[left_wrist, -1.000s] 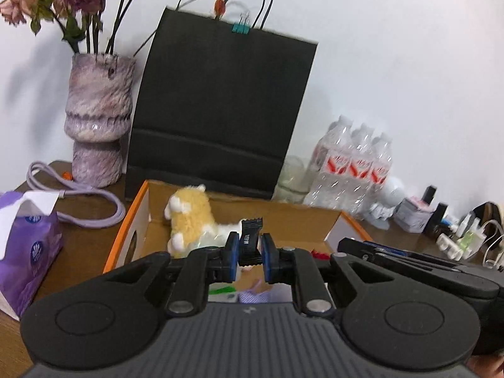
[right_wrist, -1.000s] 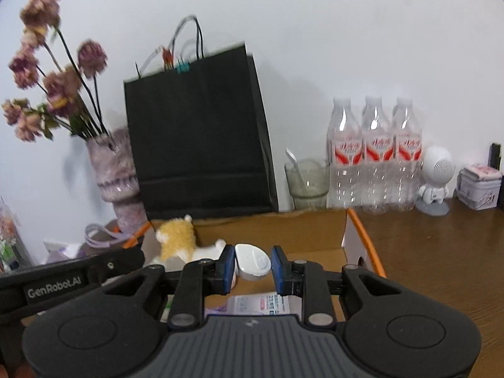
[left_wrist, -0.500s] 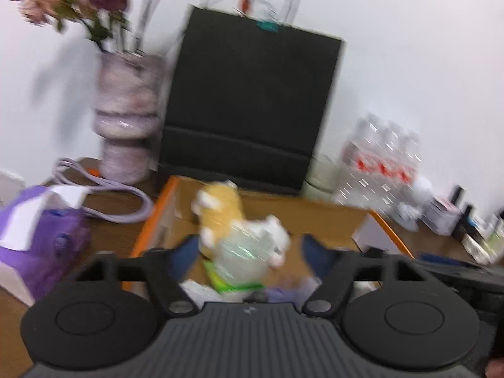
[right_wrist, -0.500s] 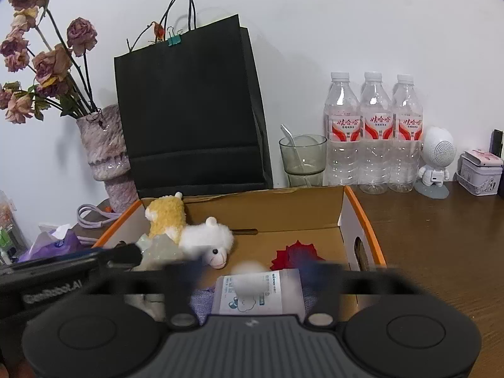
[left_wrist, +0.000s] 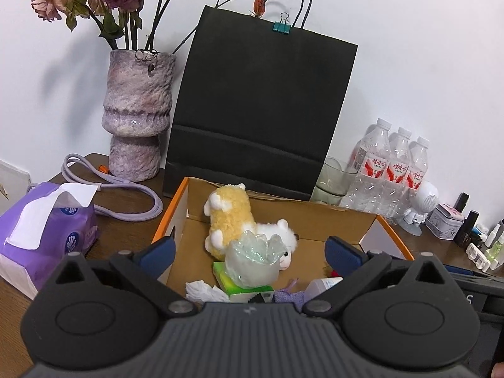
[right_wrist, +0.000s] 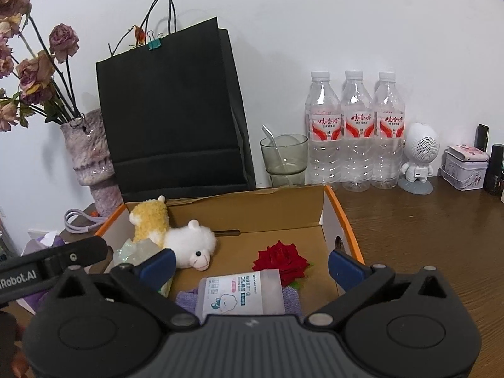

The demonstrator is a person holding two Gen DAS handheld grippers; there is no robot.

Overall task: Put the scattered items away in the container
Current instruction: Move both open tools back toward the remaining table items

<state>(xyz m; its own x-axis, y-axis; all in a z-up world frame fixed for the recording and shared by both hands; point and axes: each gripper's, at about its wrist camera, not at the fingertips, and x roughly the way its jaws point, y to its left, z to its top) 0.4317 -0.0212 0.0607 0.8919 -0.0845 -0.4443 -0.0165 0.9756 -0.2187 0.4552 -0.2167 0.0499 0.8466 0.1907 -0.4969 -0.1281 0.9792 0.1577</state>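
Left wrist view: left gripper (left_wrist: pixel 249 252), jaws spread wide and holding nothing, poised over the cardboard box (left_wrist: pixel 171 214) on the bench (left_wrist: pixel 126 230). Box contents: yellow alpaca plush (left_wrist: pixel 231 214), white lamb plush (left_wrist: pixel 283 234), iridescent plastic cup (left_wrist: pixel 252 263) on a green packet (left_wrist: pixel 242 288), crumpled tissue (left_wrist: pixel 204 289). Behind the box: black paper bag (left_wrist: pixel 261 107), vase (left_wrist: pixel 138 113). Left of the box: purple tissue pack (left_wrist: pixel 41 236), lilac cable (left_wrist: pixel 126 195). Right wrist view: right gripper (right_wrist: pixel 252 266), jaws likewise wide apart and empty, above the same box. Contents: red rose (right_wrist: pixel 280 260), cotton-swab packet (right_wrist: pixel 241 291) lying on purple cloth (right_wrist: pixel 291 296). Against the wall: three water bottles (right_wrist: pixel 356 132), glass (right_wrist: pixel 283 157), white robot figure (right_wrist: pixel 420 154).
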